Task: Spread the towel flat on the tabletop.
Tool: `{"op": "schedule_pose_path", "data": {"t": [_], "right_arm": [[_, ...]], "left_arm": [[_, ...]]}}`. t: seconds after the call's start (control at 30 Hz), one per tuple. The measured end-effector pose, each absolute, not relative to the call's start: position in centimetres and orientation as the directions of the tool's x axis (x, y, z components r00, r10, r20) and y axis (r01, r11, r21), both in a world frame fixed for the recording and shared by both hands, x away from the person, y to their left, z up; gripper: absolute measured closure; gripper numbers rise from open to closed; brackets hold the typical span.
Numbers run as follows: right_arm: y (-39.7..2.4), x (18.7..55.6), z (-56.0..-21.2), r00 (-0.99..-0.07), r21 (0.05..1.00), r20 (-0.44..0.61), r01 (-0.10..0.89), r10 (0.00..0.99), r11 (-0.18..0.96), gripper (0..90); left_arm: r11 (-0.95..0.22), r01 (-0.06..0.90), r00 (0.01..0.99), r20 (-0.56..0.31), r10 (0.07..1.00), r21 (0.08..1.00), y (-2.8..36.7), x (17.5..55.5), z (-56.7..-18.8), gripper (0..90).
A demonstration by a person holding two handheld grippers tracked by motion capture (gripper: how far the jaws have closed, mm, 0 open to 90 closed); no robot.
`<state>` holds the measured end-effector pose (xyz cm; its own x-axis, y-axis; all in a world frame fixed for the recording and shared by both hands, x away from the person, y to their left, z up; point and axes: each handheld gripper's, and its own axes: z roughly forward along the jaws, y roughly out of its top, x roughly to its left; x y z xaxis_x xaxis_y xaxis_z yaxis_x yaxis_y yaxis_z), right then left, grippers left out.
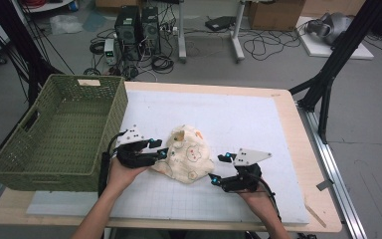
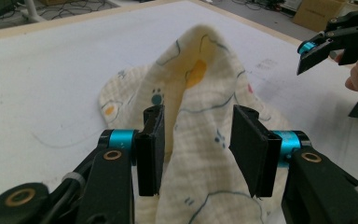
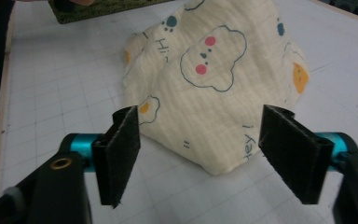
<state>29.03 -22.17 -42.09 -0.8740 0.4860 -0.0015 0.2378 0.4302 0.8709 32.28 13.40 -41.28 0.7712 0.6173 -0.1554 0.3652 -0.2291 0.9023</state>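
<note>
The cream printed cloth [image 1: 186, 154] lies bunched on the white mat [image 1: 258, 119] beside the green basket [image 1: 54, 134] — left gripper [image 2: 198, 140] straddles a fold, unpinched; right gripper [image 3: 209, 149] gapes wide, short of it.

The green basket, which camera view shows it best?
The high view: the whole green basket sits at the table's left end, its woven walls, handle slot and inside plain. The right gripper view catches a dark green strip at its top edge, likely the basket.
</note>
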Motion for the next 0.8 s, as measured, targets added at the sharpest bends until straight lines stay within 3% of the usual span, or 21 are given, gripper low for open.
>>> {"op": "schedule_pose_path", "data": {"t": [0.4,0.53,0.67,0.8], "right_arm": [[-19.0,31.1,-44.4,-0.91,0.788,-0.016,0.244,0.415,0.565,57.9],[-19.1,31.4,-44.6,-0.898,0.778,-0.031,0.254,0.438,0.575,68.9],[-19.0,31.5,-44.8,-0.911,0.767,-0.017,0.253,0.413,0.59,85.4],[-19.6,31.5,-44.3,-0.913,0.781,0.021,0.269,0.407,0.564,87.7]], "left_arm": [[-0.321,0.479,0.734,-0.173,0.656,0.817,13.5,32.3,-44.3,69.2],[-0.362,0.504,0.741,-0.178,0.647,0.784,13.1,32.5,-45.0,78.3],[-0.363,0.493,0.747,-0.171,0.643,0.791,13.0,32.2,-44.8,85.5],[-0.324,0.486,0.741,-0.187,0.645,0.811,13.3,31.8,-44.2,86.4]]}}
